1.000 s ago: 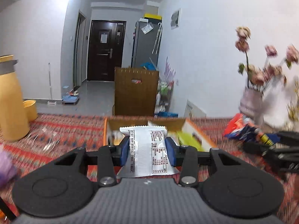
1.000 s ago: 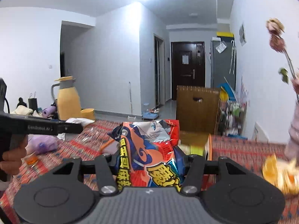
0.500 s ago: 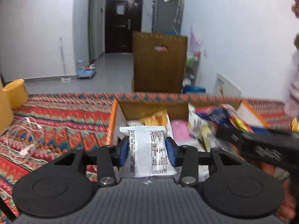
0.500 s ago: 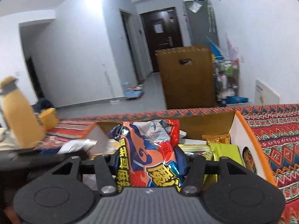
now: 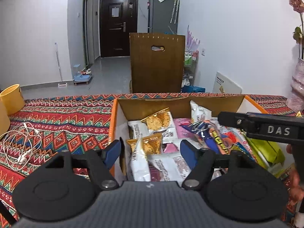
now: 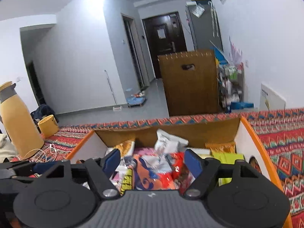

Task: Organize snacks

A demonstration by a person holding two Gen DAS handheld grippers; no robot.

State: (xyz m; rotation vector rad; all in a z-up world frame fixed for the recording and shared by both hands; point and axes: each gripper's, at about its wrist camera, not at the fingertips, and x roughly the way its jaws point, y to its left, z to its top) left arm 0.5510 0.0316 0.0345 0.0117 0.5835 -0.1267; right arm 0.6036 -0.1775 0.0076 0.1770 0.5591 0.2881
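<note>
An orange-edged cardboard box (image 5: pixel 113 125) (image 6: pixel 247 133) on the patterned cloth holds several snack packets. My left gripper (image 5: pixel 151 150) hangs over its left part, its jaws opening. The white packet with dark print (image 5: pixel 172 168) lies loose on the pile below, clear of the blue pads. My right gripper (image 6: pixel 152 158) hangs over the box's middle, its jaws opening too. The red, orange and blue snack bag (image 6: pixel 152 172) (image 5: pixel 214 134) lies between its fingers, untouched by the pads. The right gripper's black body crosses the right side of the left wrist view.
A yellow jug (image 6: pixel 17 119) and yellow cup (image 5: pixel 11 98) (image 6: pixel 48 126) stand left of the box, with white earphone cable (image 5: pixel 20 146) on the cloth. A pink vase with dried flowers (image 5: pixel 296 83) stands at the right. A brown cabinet (image 5: pixel 156 62) stands beyond the table.
Both grippers came forward and down over the box. Their jaws spread, and the white packet and the colourful bag dropped out of the pads onto the pile.
</note>
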